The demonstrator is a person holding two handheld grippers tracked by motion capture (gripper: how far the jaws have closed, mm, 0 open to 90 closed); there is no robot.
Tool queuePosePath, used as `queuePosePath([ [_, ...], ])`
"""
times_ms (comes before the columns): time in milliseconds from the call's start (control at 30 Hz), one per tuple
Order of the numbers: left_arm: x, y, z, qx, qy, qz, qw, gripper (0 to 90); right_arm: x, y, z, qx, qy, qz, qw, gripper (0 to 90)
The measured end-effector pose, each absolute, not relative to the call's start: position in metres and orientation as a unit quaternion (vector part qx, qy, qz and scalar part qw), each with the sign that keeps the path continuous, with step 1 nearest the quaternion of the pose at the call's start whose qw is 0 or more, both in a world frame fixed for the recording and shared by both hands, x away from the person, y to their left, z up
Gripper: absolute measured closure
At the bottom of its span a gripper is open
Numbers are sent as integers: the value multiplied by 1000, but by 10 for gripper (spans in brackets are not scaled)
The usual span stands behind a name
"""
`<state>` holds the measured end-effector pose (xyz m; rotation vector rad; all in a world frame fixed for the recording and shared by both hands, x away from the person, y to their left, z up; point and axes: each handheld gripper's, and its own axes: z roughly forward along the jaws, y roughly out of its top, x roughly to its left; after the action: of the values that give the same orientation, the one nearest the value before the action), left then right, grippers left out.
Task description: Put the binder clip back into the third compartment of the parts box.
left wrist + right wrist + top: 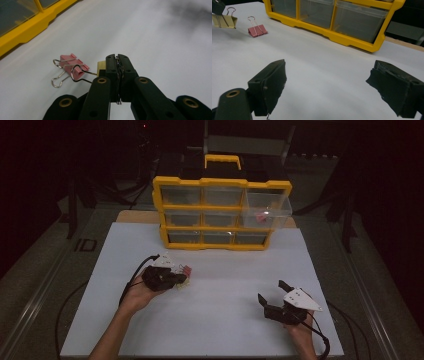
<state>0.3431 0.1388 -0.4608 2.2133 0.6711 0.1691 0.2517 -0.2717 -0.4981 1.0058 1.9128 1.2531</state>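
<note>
Between the left gripper's (117, 58) matte black fingers (111, 67), pinched tight, sits a yellow binder clip (101, 67) by its thin wire handles; beside them a pink clip (71, 63) lies on the smooth white worktop (162, 45). Right gripper's (328, 85) blocky fingers stand wide, empty.

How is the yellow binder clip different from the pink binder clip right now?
The yellow metal binder clip is pinched by its wire handles in the left tongs, which are shut; the pink metal binder clip lies untouched on the white table. The yellow one hangs from its handles, while the pink one rests on its side. Both are binder clips with wire handles, lying close together in front of the yellow drawer organiser.
</note>
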Motion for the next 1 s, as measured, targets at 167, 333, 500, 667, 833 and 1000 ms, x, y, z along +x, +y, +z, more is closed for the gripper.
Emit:
queuePosePath([
  [167,345,139,-454,873,266,69,404,887,252,-272,-498,382,726,476,316,124],
  [333,346,139,-448,873,263,74,404,887,252,-272,-498,382,727,476,317,125],
  [500,348,138,-441,873,260,80,406,888,252,-272,-498,382,726,476,317,125],
  [667,349,139,-433,870,258,86,411,888,252,-272,-498,381,727,476,317,125],
  [833,350,139,-428,869,258,89,413,888,252,-272,-498,382,727,475,317,125],
  [1000,351,140,-423,869,255,92,413,888,252,-271,-498,381,727,476,317,124],
])
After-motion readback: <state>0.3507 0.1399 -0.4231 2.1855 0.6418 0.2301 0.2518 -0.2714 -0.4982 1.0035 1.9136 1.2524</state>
